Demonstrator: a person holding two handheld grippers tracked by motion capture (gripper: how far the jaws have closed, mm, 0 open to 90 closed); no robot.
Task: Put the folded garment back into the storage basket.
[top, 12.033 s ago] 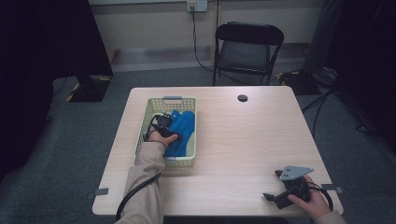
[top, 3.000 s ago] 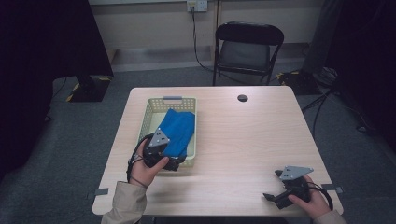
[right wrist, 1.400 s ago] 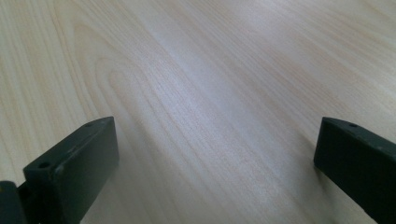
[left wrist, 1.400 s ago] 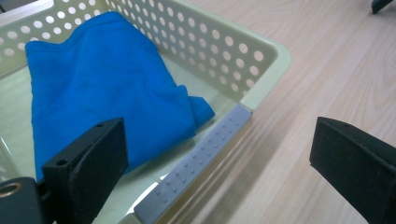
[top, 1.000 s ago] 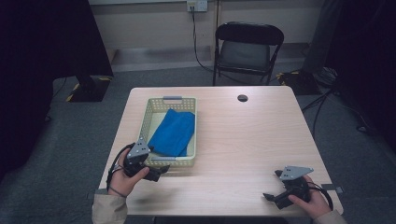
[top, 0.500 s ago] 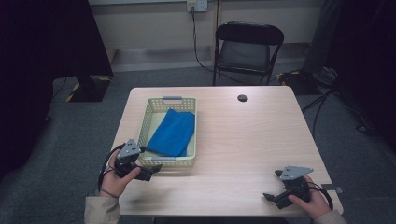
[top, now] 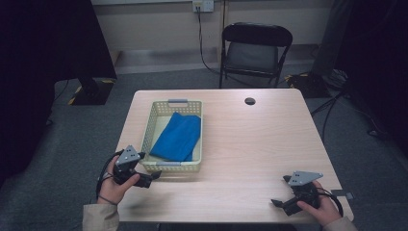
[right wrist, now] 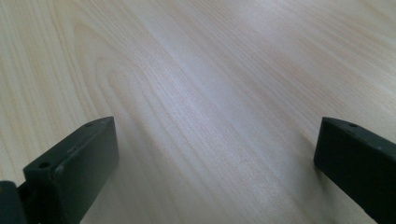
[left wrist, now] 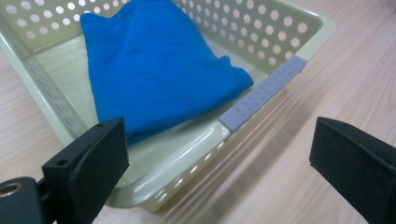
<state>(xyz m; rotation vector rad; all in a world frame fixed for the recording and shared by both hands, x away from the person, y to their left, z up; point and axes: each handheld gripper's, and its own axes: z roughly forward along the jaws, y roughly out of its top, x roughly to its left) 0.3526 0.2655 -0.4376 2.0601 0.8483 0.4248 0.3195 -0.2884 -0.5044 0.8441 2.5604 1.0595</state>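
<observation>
— Pale wood table point(top: 250, 144), dim room. How do the jaws stand?
— Both wide, empty: left gripper point(top: 144, 179) by the basket's near-left corner, right gripper point(top: 284, 204) resting at the table's near-right corner.
— The blue cloth point(top: 177, 137)?
— Folded flat inside the basket point(top: 169, 167), likely stowed.

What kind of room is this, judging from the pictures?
Probably a lab or studio set up for recording, not a home: a bare table on grey carpet, dark curtains at both sides, a folding chair, and cables running from a wall socket.
</observation>
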